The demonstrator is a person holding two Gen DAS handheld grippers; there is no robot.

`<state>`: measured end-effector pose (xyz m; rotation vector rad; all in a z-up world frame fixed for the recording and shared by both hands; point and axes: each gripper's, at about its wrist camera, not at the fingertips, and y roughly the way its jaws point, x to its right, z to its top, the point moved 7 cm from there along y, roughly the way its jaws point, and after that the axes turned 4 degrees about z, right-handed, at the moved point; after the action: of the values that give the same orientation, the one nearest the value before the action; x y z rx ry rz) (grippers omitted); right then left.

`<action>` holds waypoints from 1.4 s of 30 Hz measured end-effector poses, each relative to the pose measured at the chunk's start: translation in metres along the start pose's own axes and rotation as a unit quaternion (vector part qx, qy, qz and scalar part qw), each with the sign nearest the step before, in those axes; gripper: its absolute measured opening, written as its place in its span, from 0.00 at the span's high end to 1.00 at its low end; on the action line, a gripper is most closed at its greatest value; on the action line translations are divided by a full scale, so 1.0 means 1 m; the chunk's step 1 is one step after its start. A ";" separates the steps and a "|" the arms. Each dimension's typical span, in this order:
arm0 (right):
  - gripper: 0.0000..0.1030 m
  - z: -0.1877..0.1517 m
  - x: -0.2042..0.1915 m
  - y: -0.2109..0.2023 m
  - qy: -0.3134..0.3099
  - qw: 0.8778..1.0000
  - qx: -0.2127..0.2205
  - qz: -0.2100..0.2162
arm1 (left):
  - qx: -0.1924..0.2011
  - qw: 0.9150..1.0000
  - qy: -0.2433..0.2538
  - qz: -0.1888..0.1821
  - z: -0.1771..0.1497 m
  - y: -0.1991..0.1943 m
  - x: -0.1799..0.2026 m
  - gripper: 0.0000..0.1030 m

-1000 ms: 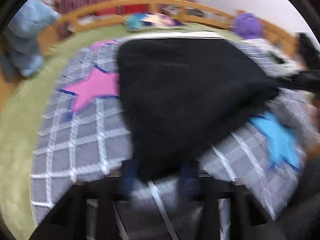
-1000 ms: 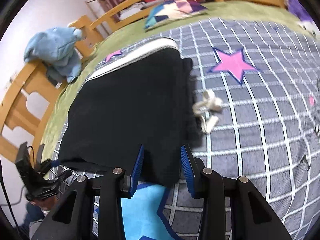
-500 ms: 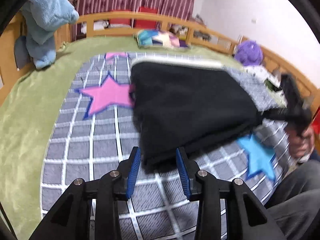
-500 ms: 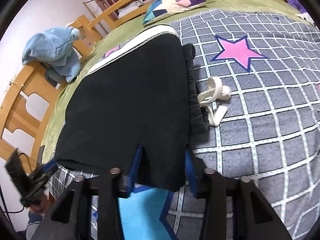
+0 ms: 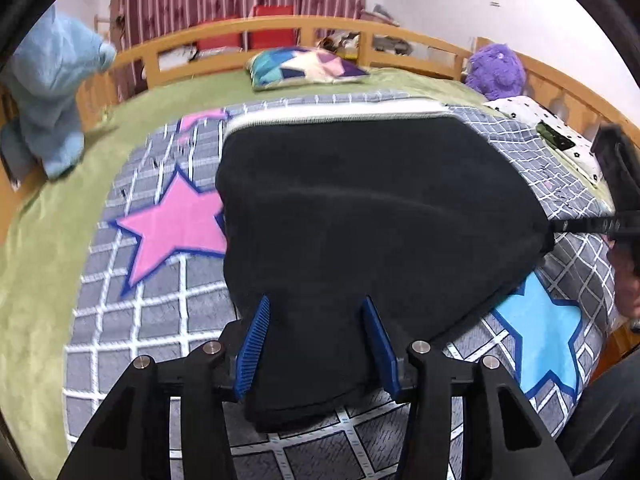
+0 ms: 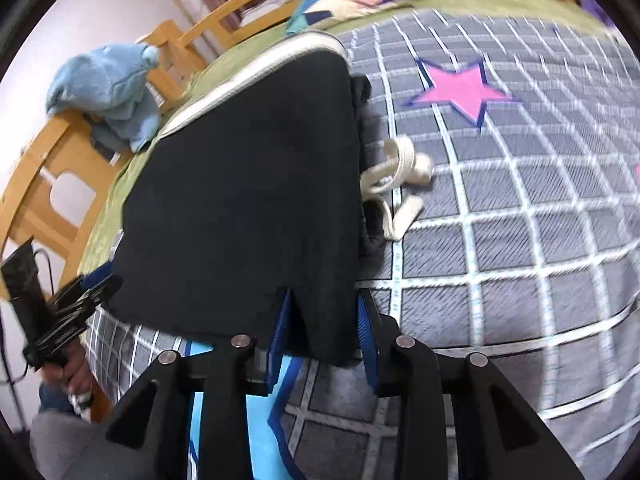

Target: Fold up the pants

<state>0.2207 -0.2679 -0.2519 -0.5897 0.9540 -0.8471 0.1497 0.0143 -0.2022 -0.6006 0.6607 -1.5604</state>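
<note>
Black pants (image 5: 360, 216) lie folded on a grey checked quilt, with a white band at their far edge and a cream drawstring (image 6: 396, 184) at the waist side. My left gripper (image 5: 316, 344) holds one near corner of the pants between its blue pads, lifted off the quilt. My right gripper (image 6: 324, 332) holds the other near corner (image 6: 316, 320) the same way. The pants (image 6: 248, 184) hang stretched between both grippers. The right gripper also shows in the left wrist view (image 5: 576, 225), and the left one in the right wrist view (image 6: 80, 296).
The quilt (image 5: 160, 312) has pink and blue stars and lies on a green bedspread (image 5: 36, 248). A wooden rail (image 5: 304, 24) rings the bed. A blue plush (image 5: 48, 92), a patterned pillow (image 5: 308, 68) and a purple plush (image 5: 496, 72) sit along the far side.
Both grippers have drawn the near edge of the pants toward me and lifted it. The left jaws now have fabric between them; the cloth is pulled tauter.
</note>
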 end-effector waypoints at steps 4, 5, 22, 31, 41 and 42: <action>0.69 0.026 -0.020 -0.042 -0.022 0.997 0.073 0.013 | 0.016 0.994 -0.071 -0.081 0.030 -0.012 0.000 0.53; 0.69 0.033 -0.030 -0.044 -0.029 0.996 0.080 0.030 | 0.016 0.993 -0.075 -0.092 0.039 -0.009 0.006 0.53; 0.53 0.095 -0.075 -0.018 -0.156 0.982 0.106 -0.001 | 0.023 0.995 -0.066 -0.073 0.076 0.025 -0.004 0.51; 0.55 0.181 -0.048 0.103 -0.130 0.984 0.069 -0.103 | -0.048 0.997 -0.057 0.020 0.120 0.154 -0.013 0.38; 0.55 0.184 -0.034 0.102 -0.109 0.987 0.074 -0.087 | -0.033 0.998 -0.045 0.016 0.116 0.136 -0.009 0.34; 0.55 0.182 -0.034 0.099 -0.109 0.987 0.075 -0.093 | -0.038 0.998 -0.038 0.021 0.112 0.128 -0.008 0.33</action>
<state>0.4054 -0.1719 -0.2258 -0.6340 0.6359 -0.9895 0.3194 0.0077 -0.2158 -0.6957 0.6740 -1.4712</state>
